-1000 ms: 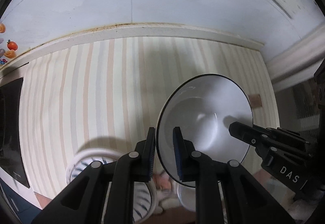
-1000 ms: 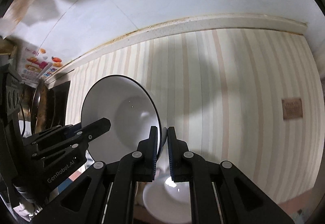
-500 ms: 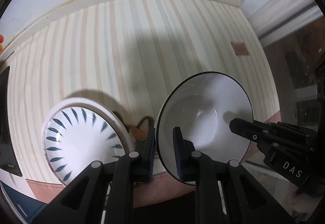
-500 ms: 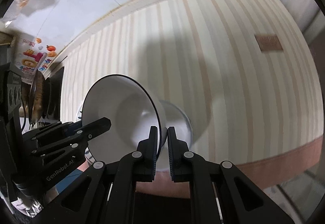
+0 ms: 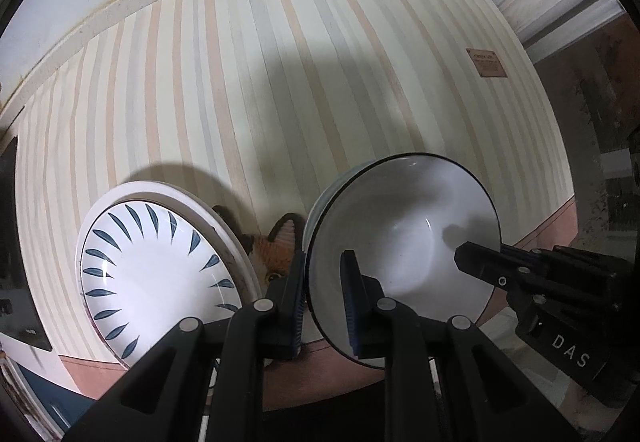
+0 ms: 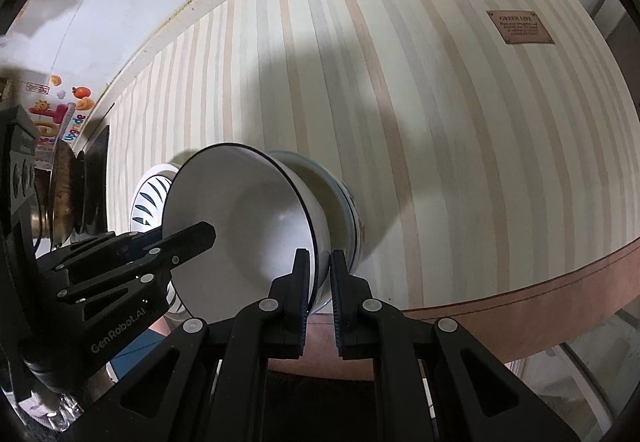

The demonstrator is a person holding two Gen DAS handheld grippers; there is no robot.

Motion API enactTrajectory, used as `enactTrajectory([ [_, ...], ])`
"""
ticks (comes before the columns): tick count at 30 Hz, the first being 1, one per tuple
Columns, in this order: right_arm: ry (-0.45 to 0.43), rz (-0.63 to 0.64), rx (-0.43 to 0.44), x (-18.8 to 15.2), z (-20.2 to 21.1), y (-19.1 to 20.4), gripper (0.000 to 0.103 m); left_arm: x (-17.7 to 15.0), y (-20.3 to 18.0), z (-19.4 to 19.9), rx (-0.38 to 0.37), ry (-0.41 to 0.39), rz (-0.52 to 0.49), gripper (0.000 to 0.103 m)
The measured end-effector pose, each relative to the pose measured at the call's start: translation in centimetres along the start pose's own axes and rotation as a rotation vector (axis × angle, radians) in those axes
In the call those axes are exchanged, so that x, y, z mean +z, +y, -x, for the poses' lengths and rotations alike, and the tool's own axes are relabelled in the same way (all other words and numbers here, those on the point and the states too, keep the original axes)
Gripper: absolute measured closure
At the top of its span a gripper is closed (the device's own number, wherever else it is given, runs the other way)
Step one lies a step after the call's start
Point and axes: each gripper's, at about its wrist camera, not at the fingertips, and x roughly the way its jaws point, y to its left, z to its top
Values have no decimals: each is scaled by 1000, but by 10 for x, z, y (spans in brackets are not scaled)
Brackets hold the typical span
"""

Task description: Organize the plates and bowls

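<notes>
Over striped tablecloth point(image 5: 280, 81), both tongs point(image 5: 323, 298) point(image 6: 319, 294) pinch opposite rims of white bowl point(image 5: 408, 242), mouth tilted camera-ward.

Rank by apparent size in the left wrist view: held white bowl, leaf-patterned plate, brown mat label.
1-2. Held white bowl and leaf-patterned plate look about alike; the bowl is nearer the camera, so unranked.
3. Brown mat label, far smallest.

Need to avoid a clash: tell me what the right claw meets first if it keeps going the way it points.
Probably the second bowl sitting on the striped mat, right behind the bowl it grips; depth is unclear.
</notes>
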Motion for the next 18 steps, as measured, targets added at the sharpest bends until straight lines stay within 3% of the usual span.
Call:
enactTrajectory([
  [18, 20, -24, -13, 8, 0, 0, 87, -7, -4, 7, 42, -27, -34, 88],
])
